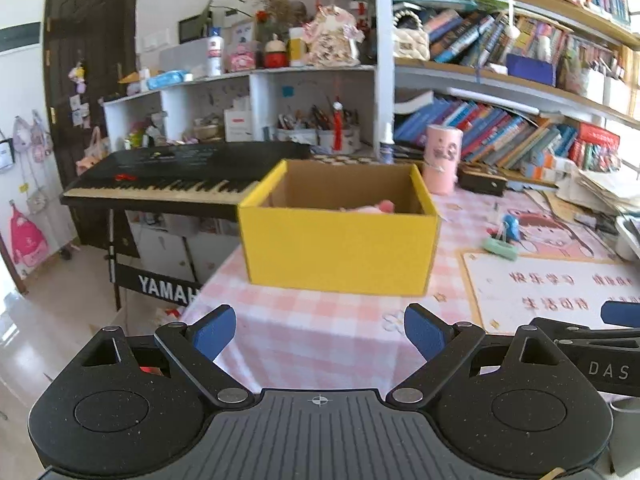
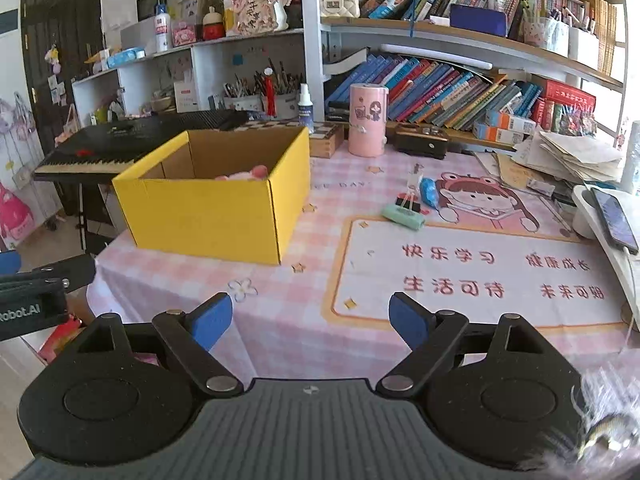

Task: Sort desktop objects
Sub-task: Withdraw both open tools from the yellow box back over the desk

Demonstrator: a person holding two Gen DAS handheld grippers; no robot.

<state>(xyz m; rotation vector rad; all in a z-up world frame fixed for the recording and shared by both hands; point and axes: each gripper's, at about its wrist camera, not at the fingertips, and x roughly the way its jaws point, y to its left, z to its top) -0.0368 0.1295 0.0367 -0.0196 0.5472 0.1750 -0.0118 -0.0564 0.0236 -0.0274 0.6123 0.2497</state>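
The left gripper [image 1: 319, 334] hangs over the near edge of the surface [image 1: 320, 332], its jaws wide apart with nothing between them, only pink checked cloth showing in the gap. Straight ahead of these jaws, well apart from them, stands the yellow box [image 1: 340, 252], open at the top; a pink thing [image 1: 380, 207] lies inside it, mostly hidden by the front wall. Ahead and to the right of the jaws, beyond the box's right corner, a mint-green item [image 1: 500, 247] and a blue item [image 1: 512, 227] lie close together on the cloth. A pink canister [image 1: 442, 158] stands upright behind the box's right rear corner. To the left of the box, off the surface, is a black keyboard [image 1: 168, 180].

The right gripper [image 2: 311, 322] also has its jaws wide and empty, over the cloth at the near edge of the printed mat [image 2: 460, 280]. The box [image 2: 208, 216] sits ahead and to the left of these jaws, the pink thing [image 2: 244, 174] just visible over its rim. Ahead and slightly right, the mint-green item [image 2: 402, 216] lies at the mat's far edge with a black binder clip [image 2: 408, 202] touching it and the blue item [image 2: 430, 194] just behind. The canister [image 2: 368, 120] stands further back. A phone [image 2: 614, 220] rests on a white stand far to the right. The left gripper's side shows at the left edge of this view.
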